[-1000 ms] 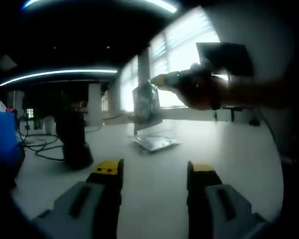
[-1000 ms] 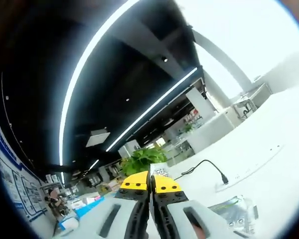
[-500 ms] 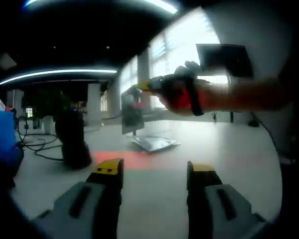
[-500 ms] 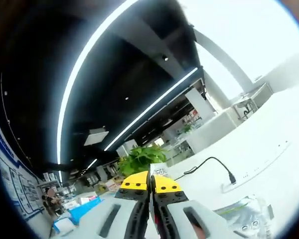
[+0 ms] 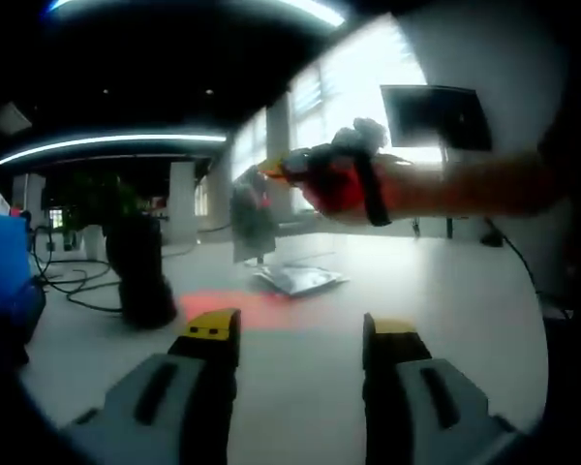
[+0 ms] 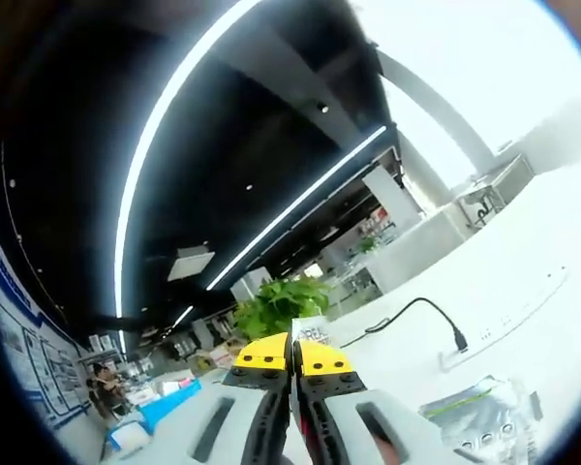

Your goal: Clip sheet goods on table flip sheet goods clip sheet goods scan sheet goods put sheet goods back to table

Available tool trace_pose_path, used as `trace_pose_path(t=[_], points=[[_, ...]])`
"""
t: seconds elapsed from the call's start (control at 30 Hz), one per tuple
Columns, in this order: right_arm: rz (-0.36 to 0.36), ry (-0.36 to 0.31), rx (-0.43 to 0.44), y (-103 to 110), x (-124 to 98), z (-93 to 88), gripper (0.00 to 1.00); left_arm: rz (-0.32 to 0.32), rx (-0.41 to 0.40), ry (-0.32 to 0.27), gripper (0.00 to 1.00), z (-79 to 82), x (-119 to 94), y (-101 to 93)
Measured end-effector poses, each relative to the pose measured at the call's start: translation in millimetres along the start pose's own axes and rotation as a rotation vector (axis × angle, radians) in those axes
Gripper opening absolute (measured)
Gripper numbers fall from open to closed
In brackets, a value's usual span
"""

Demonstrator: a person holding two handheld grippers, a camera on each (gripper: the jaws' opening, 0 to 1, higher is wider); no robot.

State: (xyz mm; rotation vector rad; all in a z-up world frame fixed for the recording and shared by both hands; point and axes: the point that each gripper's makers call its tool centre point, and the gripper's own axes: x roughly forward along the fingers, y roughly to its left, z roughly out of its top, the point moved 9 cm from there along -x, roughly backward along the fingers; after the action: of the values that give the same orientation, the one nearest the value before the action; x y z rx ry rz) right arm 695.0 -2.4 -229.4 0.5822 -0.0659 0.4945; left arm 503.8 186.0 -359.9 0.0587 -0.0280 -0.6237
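Right gripper point(image 5: 271, 170) clamped on sheet point(image 5: 250, 215), hanging at 11 o'clock near scanner point(image 5: 140, 271), red glow on table point(image 5: 445, 291). Left gripper point(image 5: 300, 334) agape, empty. Probably light, floppy, slick; best pinched at top edge.

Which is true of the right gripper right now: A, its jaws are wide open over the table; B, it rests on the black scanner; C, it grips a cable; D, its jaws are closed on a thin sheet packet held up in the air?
D: in the left gripper view the right gripper holds the sheet packet up above the table, and in the right gripper view its yellow-tipped jaws are pressed together.
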Motion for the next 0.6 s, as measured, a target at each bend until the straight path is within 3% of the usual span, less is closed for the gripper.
trace_pose_path(t=[0.4, 0.6], points=[[0.068, -0.008, -0.032, 15, -36, 60.5, 0.00, 0.001, 0.008, 0.004, 0.43, 1.6, -1, -1.6], [0.107, 0.021, -0.091, 18, -58, 74.2, 0.00, 0.002, 0.015, 0.009, 0.43, 1.8, -1, -2.5]])
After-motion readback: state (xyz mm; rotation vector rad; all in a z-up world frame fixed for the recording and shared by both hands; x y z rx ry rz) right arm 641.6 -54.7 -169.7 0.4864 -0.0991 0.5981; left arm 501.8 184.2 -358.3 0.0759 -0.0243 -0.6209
